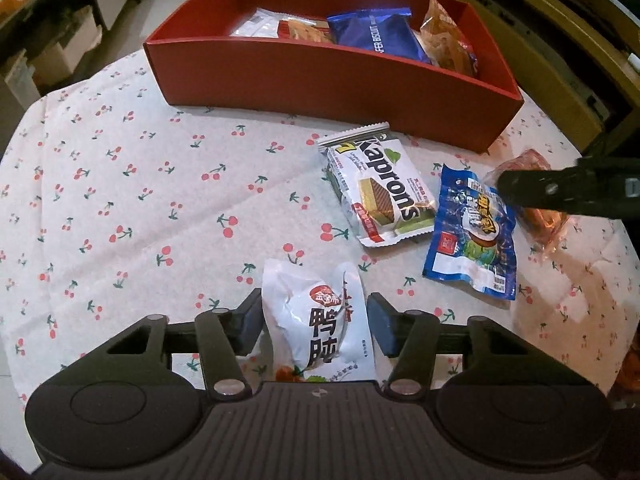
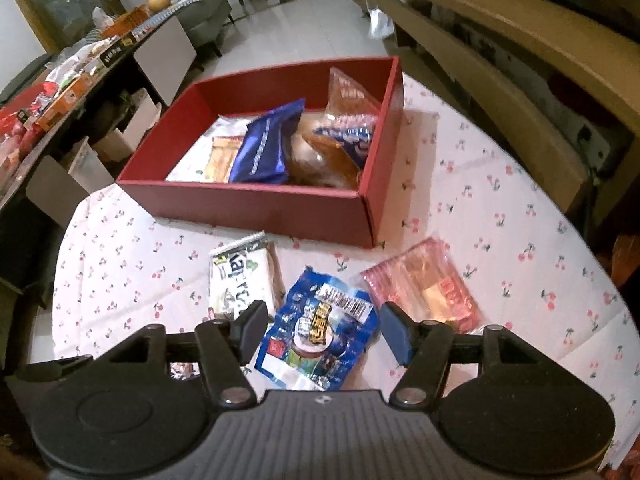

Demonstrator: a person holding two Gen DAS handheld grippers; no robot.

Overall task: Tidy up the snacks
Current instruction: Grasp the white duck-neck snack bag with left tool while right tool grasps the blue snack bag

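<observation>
A white snack packet [image 1: 316, 340] with black characters lies on the cherry-print tablecloth [image 1: 140, 200], and my left gripper [image 1: 314, 318] is shut on it, both pads touching its sides. My right gripper [image 2: 324, 328] is open and straddles a blue foil packet [image 2: 320, 348] [image 1: 472, 232] with a gap at each pad. One of its black fingers [image 1: 536, 192] shows in the left wrist view. Between the packets and the red box [image 1: 320, 76] [image 2: 248, 204] lies a Kaprons wafer pack [image 1: 380, 192] [image 2: 240, 280]. A clear red packet [image 2: 432, 292] [image 1: 548, 224] lies to the right.
The box holds a dark blue biscuit pack [image 1: 376, 36] [image 2: 268, 148], an orange bag [image 1: 444, 36] and flat packs at its left end. Wooden furniture [image 2: 520, 80] runs along the right. A cluttered dark side table [image 2: 60, 92] stands to the left.
</observation>
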